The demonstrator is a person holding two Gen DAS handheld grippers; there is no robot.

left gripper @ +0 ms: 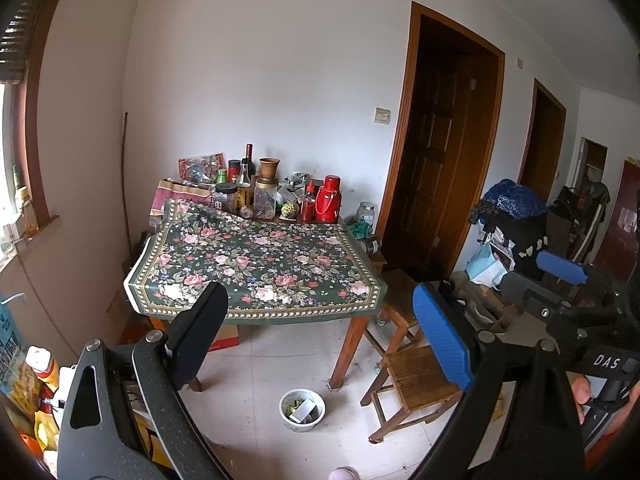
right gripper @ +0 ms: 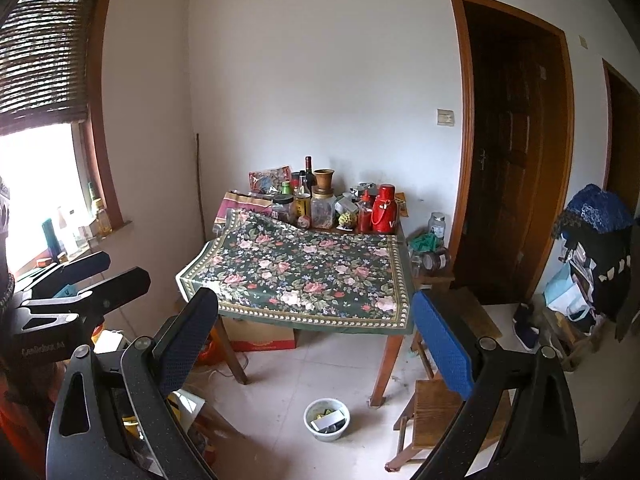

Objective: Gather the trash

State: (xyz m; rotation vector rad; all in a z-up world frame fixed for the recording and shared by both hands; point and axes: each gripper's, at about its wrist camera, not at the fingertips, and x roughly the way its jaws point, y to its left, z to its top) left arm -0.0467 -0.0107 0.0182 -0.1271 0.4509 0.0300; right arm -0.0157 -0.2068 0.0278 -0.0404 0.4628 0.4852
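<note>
**Ana:** Left wrist view first: the left gripper (left gripper: 320,344) stands wide, nothing between its black finger and its blue one. Ahead of it and lower, on the pale floor, sits the white trash bowl (left gripper: 302,409), with scraps and a pale flat piece inside.

**Ben:** Where is that bowl relative to the table?

**Ana:** Just beside the near wooden leg, in front of the table (left gripper: 348,344). The flowered cloth (left gripper: 260,268) lies beyond the fingertips, its near half bare. Jars, bottles and a red thermos (left gripper: 329,199) crowd the far edge against the wall.

**Ben:** And the right gripper?

**Ana:** It shows at the right edge (left gripper: 560,268), with a thumb on its handle. From its own camera the right gripper (right gripper: 316,340) is also spread wide and empty, the bowl (right gripper: 326,419) below and ahead between its fingers, the wooden stool (right gripper: 432,404) under its blue finger.

**Ben:** What exactly is in the bowl?

**Ana:** Hard to tell; perhaps a small box and green wrappers. The left gripper (right gripper: 104,276) pokes in from the left of this view, near the window.
</note>
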